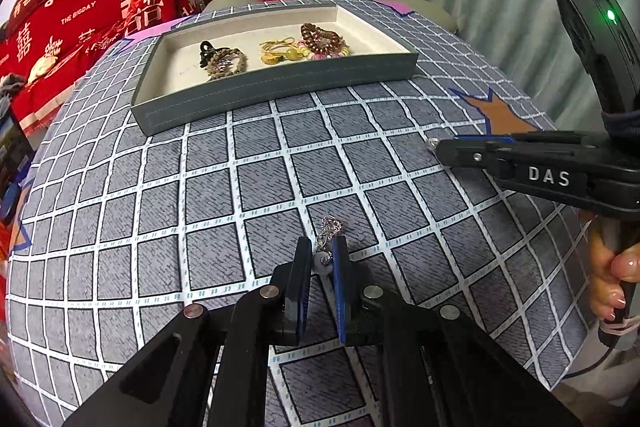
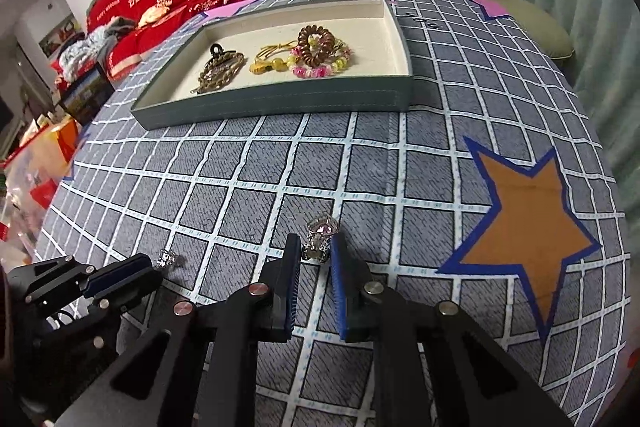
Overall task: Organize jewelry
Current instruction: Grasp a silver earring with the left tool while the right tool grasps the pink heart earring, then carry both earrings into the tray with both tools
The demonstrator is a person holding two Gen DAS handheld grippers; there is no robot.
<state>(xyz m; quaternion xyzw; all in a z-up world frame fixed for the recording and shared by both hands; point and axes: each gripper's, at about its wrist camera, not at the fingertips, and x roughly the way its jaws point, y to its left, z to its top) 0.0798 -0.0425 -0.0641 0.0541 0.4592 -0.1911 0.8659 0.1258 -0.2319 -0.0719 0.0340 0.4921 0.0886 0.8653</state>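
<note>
Grid-cloth worktop (image 2: 248, 187): silver chain trinket (image 1: 329, 233) pinched in left tongs (image 1: 322, 255), pink-stoned ring (image 2: 320, 233) clamped in right tongs (image 2: 316, 253) (cloth ahead open up to the tray (image 2: 280, 107)).

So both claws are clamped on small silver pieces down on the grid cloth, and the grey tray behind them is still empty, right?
Not quite: the grey tray is not empty. The right wrist view shows a hair claw clip, a yellow bead string and a pink-green bracelet in it. The rest holds: left claw and right claw each grip a silver piece.

Silver chain piece (image 1: 329, 233) and pink-stoned ring (image 2: 321, 231) sit clamped.
</note>
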